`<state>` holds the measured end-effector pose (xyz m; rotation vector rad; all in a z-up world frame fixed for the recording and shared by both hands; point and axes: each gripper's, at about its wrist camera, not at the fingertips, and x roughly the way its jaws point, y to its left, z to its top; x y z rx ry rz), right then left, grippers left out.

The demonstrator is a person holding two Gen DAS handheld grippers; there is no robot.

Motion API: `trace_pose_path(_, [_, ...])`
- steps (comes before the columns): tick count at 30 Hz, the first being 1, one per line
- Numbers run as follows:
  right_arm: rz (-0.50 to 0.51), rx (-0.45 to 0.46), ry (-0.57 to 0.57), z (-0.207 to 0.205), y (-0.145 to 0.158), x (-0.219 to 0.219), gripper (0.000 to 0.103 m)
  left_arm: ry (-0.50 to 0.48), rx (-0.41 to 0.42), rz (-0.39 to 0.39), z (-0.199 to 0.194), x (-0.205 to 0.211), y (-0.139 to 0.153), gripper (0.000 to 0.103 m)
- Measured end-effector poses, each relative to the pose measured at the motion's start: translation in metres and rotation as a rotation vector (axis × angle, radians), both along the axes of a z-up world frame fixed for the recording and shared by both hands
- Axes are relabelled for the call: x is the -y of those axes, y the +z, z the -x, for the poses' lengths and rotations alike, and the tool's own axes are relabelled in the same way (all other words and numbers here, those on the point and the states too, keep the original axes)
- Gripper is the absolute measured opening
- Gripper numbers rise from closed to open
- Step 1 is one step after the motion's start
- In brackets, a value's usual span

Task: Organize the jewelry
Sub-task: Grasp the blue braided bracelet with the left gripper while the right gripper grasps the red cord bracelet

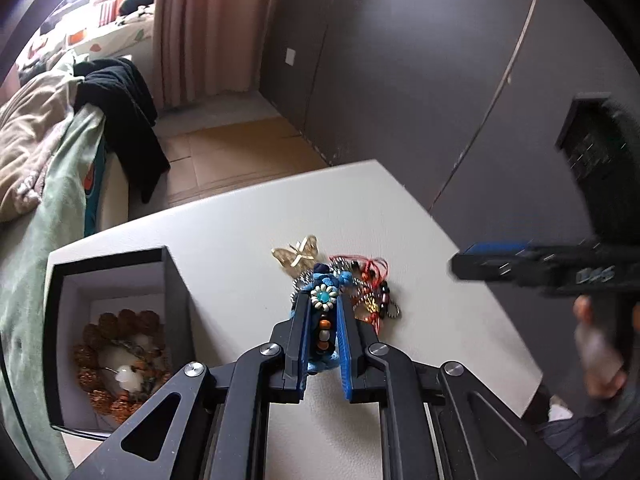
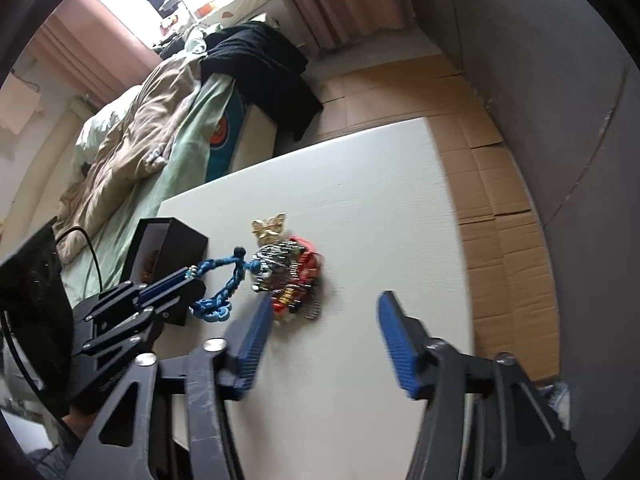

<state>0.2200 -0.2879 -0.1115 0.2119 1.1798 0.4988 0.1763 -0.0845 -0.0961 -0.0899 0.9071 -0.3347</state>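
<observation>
Left gripper (image 1: 325,316) pinches the blue braided bracelet (image 2: 224,288) — right gripper (image 2: 320,320) gapes, empty.

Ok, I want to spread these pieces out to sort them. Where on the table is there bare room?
Bare: the table beyond the gold butterfly to the far edge, and the strip right of the jewelry pile to the cardboard-side edge. Crowded: between the black box and the pile, where the left gripper grips the blue braided bracelet.
</observation>
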Motion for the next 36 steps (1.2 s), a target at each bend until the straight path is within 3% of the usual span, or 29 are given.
trace_pose_path(9, [-0.058, -0.103, -0.064, -0.029, -0.030, -0.021, 0.027, 0.042, 0.012, 0.052, -0.002, -0.025, 0.010, 0.013])
trace_pose_path(20, [0.004, -0.128, -0.083, -0.045, -0.047, -0.039, 0.027, 0.072, 0.031, 0.075, -0.002, -0.042, 0.020, 0.013])
trace_pose_path(22, [0.007, -0.122, -0.066, -0.045, -0.048, -0.045, 0.009, 0.077, 0.031, 0.062, -0.002, -0.041, 0.019, 0.013])
trace_pose_path(29, [-0.063, -0.017, -0.073, -0.039, -0.022, -0.040, 0.006, 0.102, 0.037, 0.065, -0.002, -0.045, 0.019, 0.013])
trace_pose_path(36, [-0.160, 0.071, -0.076, -0.024, 0.014, -0.032, 0.006, 0.162, 0.122, 0.058, 0.010, -0.058, 0.046, 0.013])
